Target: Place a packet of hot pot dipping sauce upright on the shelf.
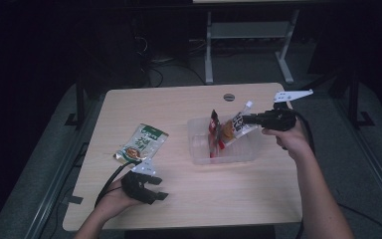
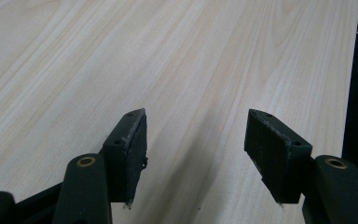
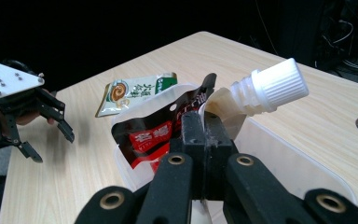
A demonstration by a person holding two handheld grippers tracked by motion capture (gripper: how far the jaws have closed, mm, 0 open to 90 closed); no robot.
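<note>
so the right gripper [image 3: 205, 126] has its jaws clamped on the floppy white spouted pouch with the screw cap [image 1: 242, 121], held over the clear plastic tub [image 1: 199, 155] near the tabletop's right edge; it looks light and slippery, best pinched by the stiffer seam near the spout, while the left gripper [image 2: 196, 140] sits wide open, nothing in it

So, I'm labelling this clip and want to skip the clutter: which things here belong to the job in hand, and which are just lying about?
In the job:
- right gripper, shut on the spouted pouch
- clear plastic bin, over which the pouch hangs
- red packet, standing in the bin

Lying about or idle:
- green packet, flat on the table
- left gripper, open over bare wood
</note>
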